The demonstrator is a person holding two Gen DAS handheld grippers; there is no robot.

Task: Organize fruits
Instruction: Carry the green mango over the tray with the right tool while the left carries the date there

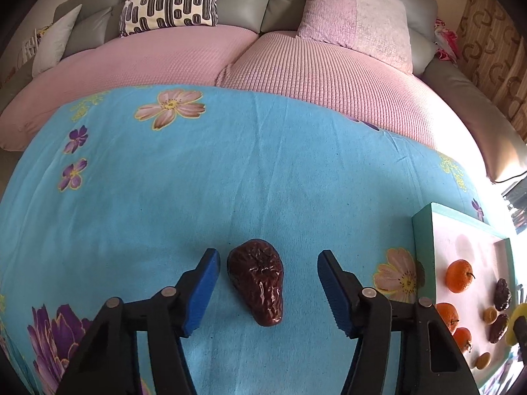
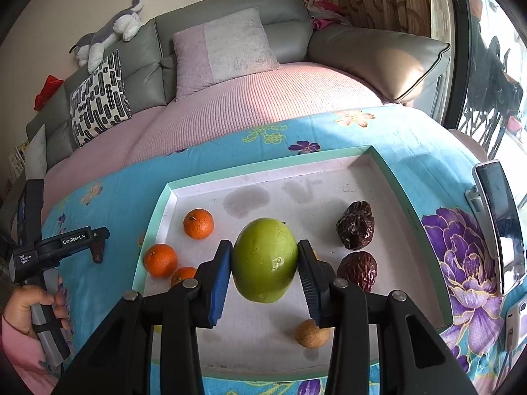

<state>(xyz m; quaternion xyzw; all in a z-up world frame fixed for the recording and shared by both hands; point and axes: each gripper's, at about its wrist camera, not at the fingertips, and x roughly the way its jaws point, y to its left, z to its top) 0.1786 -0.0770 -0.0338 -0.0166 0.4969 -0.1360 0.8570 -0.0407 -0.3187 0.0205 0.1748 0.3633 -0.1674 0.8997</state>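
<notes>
The left tool (image 1: 268,291) is wide open around the date (image 1: 257,288), which points lengthwise between its fingers; the right tool (image 2: 265,263) holds the green fruit (image 2: 265,260) over the tray (image 2: 329,191).

- Our left gripper (image 1: 268,291) has black plastic arms that end in blue ribbed pads, with round silver screw heads at the pivots (four show in its own view).
- Seen from the right wrist camera, its black body carries white lettering, "GenRobot.AI", and a smaller label reading "Data Acquisition System"; the handle is grey with black bands.
- Our right gripper (image 2: 265,273) is built the same: black linkages, blue ribbed pads, silver screw heads.
- Our left hand (image 2: 31,306) comes out of a pink sleeve (image 2: 23,362).
</notes>
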